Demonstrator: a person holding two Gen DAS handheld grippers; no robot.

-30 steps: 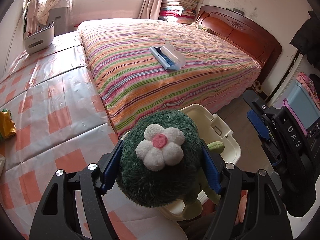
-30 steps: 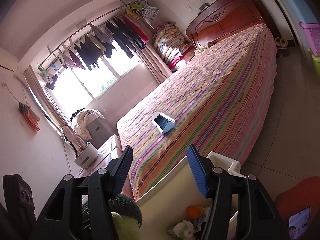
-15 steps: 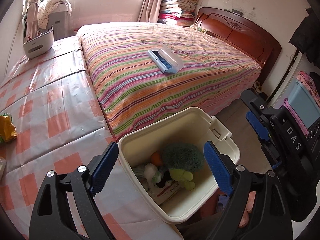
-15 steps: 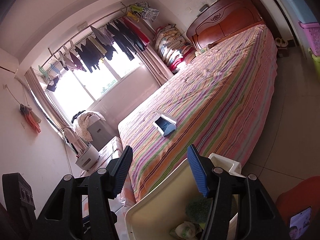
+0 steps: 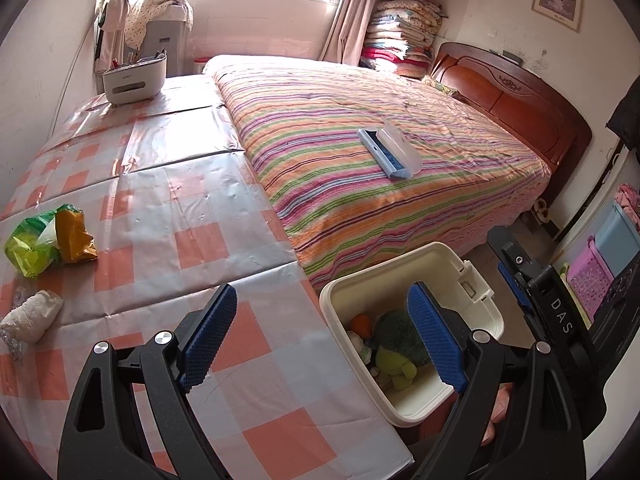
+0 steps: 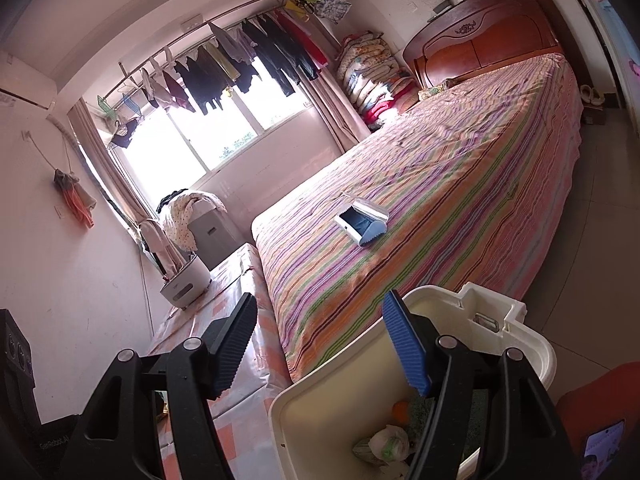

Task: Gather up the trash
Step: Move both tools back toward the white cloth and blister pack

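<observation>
Jaws of both the left gripper [image 5: 322, 336] and right gripper [image 6: 320, 344] gape empty above the bin [image 5: 478, 280], parked at the desk [image 5: 168, 200] edge for easy drops, while crumpled bags [image 5: 48, 238] wait far left.

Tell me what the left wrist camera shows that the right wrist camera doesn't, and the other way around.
Only the left wrist view shows the trash left on the checked table: a green and yellow wrapper and a white crumpled wad. It also shows the open left gripper and the green plush toy lying in the bin.

Only the right wrist view shows the clothes hanging on a rail over the window, and the open right gripper.

Both show the white bin, the striped bed and the blue case on it.
</observation>
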